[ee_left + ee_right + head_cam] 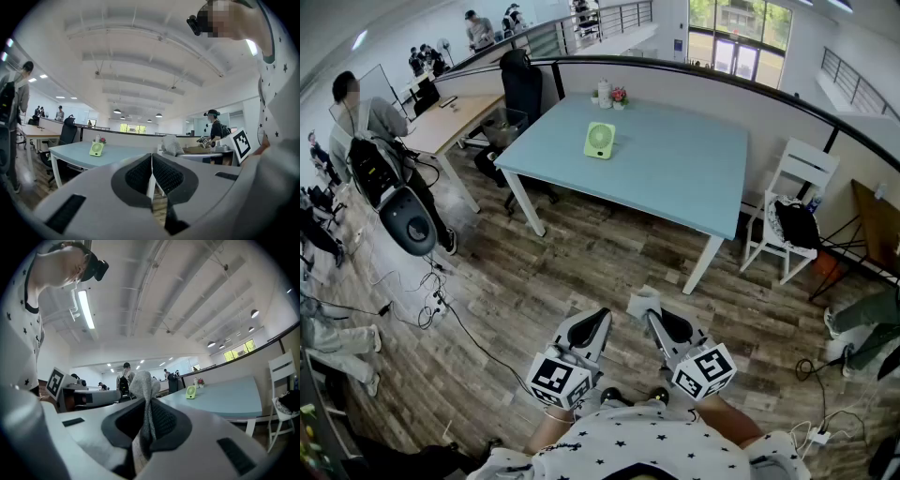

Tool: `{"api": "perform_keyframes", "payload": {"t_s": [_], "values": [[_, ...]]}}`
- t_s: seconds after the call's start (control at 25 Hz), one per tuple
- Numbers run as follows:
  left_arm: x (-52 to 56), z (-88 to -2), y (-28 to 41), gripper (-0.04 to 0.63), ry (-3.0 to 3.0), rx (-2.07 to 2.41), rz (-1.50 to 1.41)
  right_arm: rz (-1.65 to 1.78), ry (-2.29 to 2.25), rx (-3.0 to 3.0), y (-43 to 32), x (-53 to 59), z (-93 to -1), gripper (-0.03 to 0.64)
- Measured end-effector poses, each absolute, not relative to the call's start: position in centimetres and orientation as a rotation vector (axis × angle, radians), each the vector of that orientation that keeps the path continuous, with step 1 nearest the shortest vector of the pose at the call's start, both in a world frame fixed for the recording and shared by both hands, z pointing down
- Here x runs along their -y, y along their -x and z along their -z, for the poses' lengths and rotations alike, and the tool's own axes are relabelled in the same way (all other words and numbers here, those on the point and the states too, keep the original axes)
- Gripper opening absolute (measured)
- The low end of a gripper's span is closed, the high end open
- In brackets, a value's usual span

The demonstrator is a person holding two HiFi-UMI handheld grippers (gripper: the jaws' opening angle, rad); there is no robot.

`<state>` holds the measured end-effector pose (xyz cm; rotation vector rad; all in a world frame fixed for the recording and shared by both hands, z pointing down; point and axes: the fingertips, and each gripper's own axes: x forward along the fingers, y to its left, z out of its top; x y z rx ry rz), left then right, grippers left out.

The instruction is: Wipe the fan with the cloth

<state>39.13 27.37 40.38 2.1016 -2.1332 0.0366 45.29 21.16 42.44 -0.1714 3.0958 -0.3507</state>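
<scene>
A small green fan stands on the light blue table, far ahead of me; it is also small in the left gripper view as the fan and in the right gripper view as the fan. My right gripper is shut on a grey cloth, whose bunched top sticks up past the jaws. My left gripper is shut with nothing in it, jaws pressed together. Both are held close to my body, above the wooden floor.
A white chair with a black bag stands right of the table. A black office chair and a wooden desk are at the left. A small flower pot and a bottle sit at the table's far edge. Cables and people are at the left.
</scene>
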Motion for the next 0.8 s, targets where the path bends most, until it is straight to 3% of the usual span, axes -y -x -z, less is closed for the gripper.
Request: {"api": "perform_keyframes", "payload": {"t_s": [0.8], "values": [[-23.1, -40.6, -42.1, 0.032, -2.135, 2.118, -0.049, 0.407, 0.179, -3.068, -48.3, -17.4, -42.7, 0.029]]}}
